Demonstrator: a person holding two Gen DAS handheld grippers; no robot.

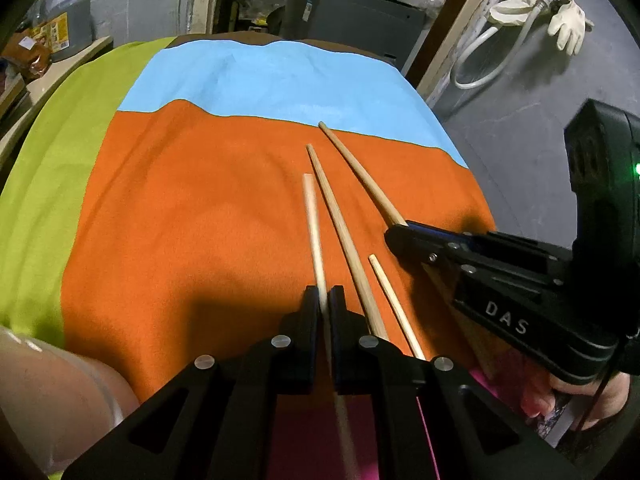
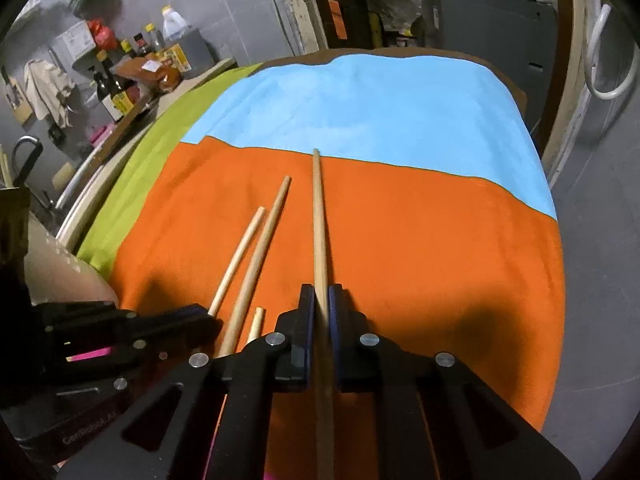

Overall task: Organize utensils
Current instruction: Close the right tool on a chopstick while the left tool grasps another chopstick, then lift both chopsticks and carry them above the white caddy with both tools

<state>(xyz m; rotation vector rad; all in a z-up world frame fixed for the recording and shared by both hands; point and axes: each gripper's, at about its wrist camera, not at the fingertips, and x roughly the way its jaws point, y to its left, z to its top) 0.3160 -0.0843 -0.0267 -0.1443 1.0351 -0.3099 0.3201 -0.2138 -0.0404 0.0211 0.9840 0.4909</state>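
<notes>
Wooden chopsticks lie on an orange cloth (image 1: 180, 220). My left gripper (image 1: 323, 304) is shut on a pale chopstick (image 1: 312, 216) that points away over the cloth. The right gripper (image 1: 396, 236) comes in from the right, shut on another chopstick (image 1: 360, 168). In the right wrist view, the right gripper (image 2: 322, 300) clamps that long chopstick (image 2: 318, 208), and the left gripper (image 2: 212, 320) holds its chopstick (image 2: 240, 252) at the left. Two more chopsticks lie loose between the grippers: a long chopstick (image 1: 344, 240) (image 2: 260, 252) and a mostly hidden chopstick (image 1: 394, 304) (image 2: 256, 320).
Blue cloth (image 2: 360, 112) covers the far part of the table and green cloth (image 1: 48, 180) the left side. Bottles and packets (image 2: 120, 76) crowd a shelf at the left. A glove and hose (image 1: 560, 24) hang at the right. A hand (image 1: 580, 396) holds the right gripper.
</notes>
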